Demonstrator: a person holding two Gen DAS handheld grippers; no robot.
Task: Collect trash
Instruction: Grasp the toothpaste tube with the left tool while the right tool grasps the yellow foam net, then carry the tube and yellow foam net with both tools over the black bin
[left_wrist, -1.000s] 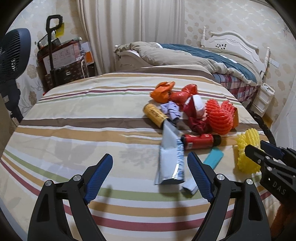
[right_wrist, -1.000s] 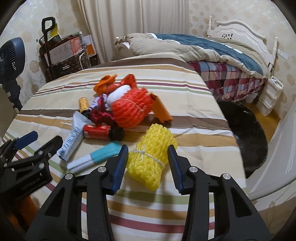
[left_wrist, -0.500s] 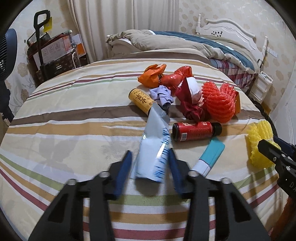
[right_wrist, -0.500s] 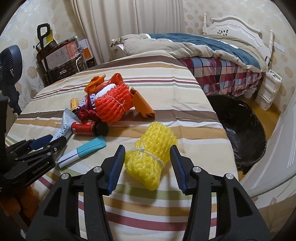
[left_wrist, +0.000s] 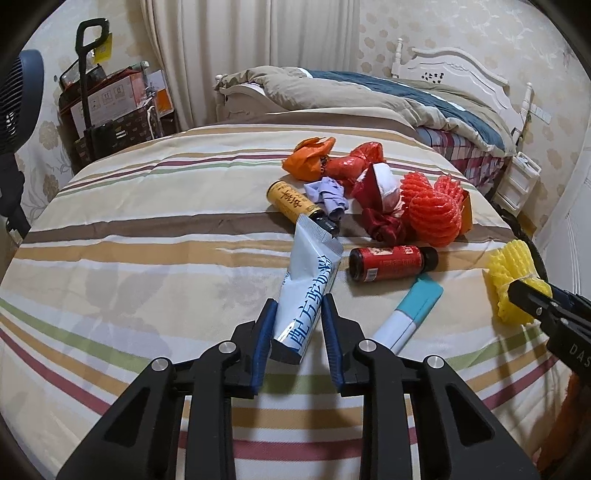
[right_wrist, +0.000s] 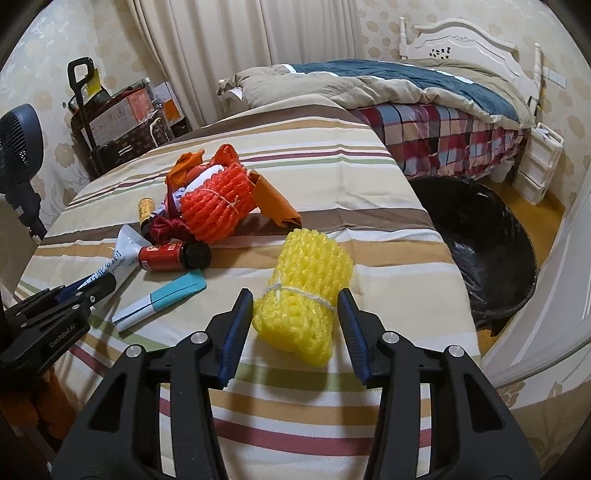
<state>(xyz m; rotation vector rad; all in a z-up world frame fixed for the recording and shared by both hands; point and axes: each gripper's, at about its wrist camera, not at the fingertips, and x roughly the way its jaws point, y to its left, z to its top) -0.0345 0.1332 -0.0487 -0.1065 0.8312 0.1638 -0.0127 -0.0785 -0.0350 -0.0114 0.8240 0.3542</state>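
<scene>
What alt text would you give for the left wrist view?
The left gripper is shut on a pale blue printed foil pouch lying on a striped bedcover. Behind it lie a red bottle and an orange foam net.

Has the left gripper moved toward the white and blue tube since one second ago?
Yes. The left gripper has come in toward the red bottle, and its jaws, just closing, now clamp the white and blue tube.

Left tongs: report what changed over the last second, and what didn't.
The left tongs moved forward over the silver-blue sachet and their jaws have just been closing onto it, pads now pressing its sides. The right tongs still straddle the yellow foam net. The other trash stayed put.
</scene>
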